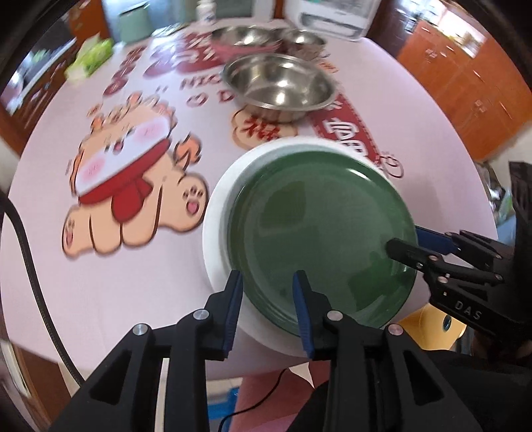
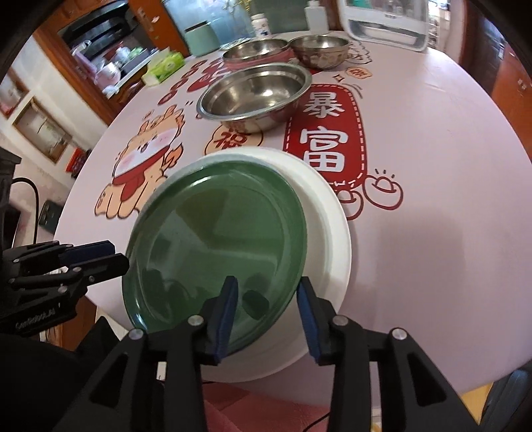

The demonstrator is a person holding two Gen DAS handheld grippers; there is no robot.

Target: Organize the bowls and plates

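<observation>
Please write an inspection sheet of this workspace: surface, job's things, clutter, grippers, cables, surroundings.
Surface: round table with a pink cartoon-print cover.
Job's things: green plate lying on white plate at the near edge; three steel bowls behind them.
Clutter: tissue pack, white bottle, mint canister.
Grippers: left gripper and right gripper both open over the green plate's rim, not pressing it.
Cables: black cable at the table's left edge.
Surroundings: wooden cabinets, white appliance.

Glossy green plate [image 2: 212, 246] on matt white plate [image 2: 327, 232] — shiny steel bowls [image 2: 256, 96].
</observation>
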